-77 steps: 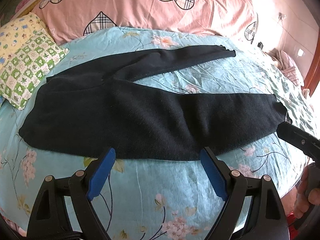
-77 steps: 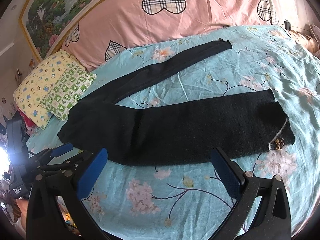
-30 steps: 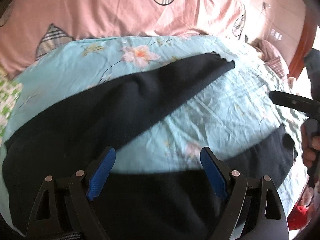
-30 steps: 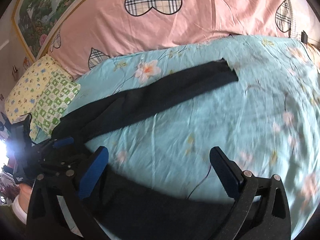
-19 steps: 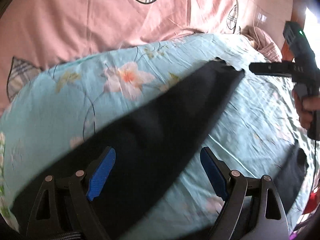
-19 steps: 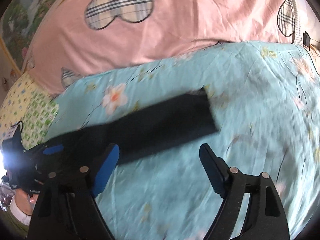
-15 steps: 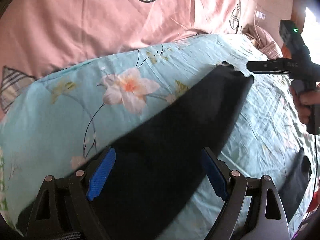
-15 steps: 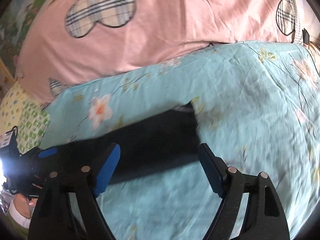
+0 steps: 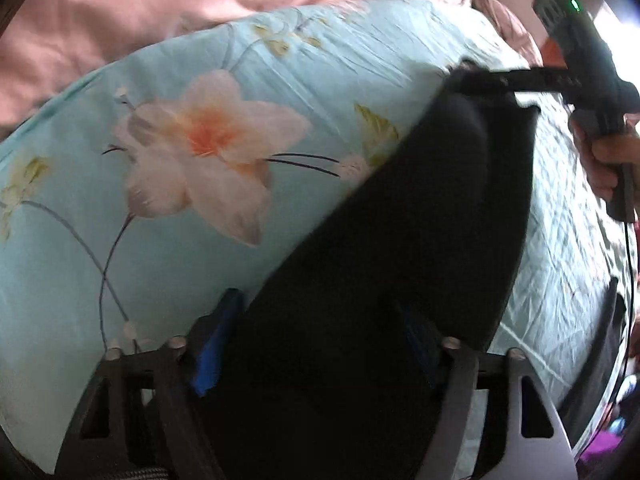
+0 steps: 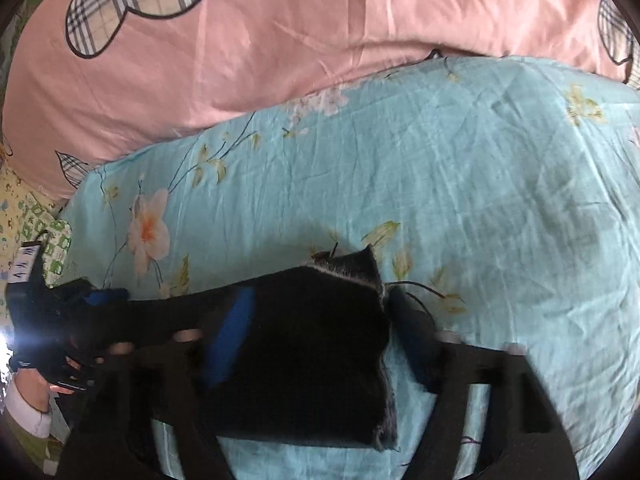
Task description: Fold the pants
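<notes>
I have both grippers down on the far leg of the pants (image 9: pixel 400 240), which lies slantwise across the flowered sheet (image 9: pixel 120 240) of the bed. The left gripper (image 9: pixel 316 348) sits mid-leg, its 2 blue fingers (image 9: pixel 212 352) spread wide with black cloth filling the space between them; I judge it is straddling the leg to pinch it, not gripping yet. The right gripper (image 10: pixel 320 328) is at the hem (image 10: pixel 348 272), also spread, 1 finger over the cloth and the other just past the cut edge, on the sheet. In the left view I see that same right gripper (image 9: pixel 492 80) reaching in from the side, its tip at the hem, held in a hand (image 9: pixel 608 164).

Why 2 holds on 1 leg? My guess is that cloth this soft sags if lifted at 1 point, so a hold at the hem and another mid-leg should carry it flat onto the other leg. That other leg barely shows, a dark strip at the right rim of the left view. The pink quilt (image 10: pixel 320 20) lies behind, well apart from the work. The frames are blurred, so I cannot tell if the fingers touch the sheet. Folding itself is not begun.
</notes>
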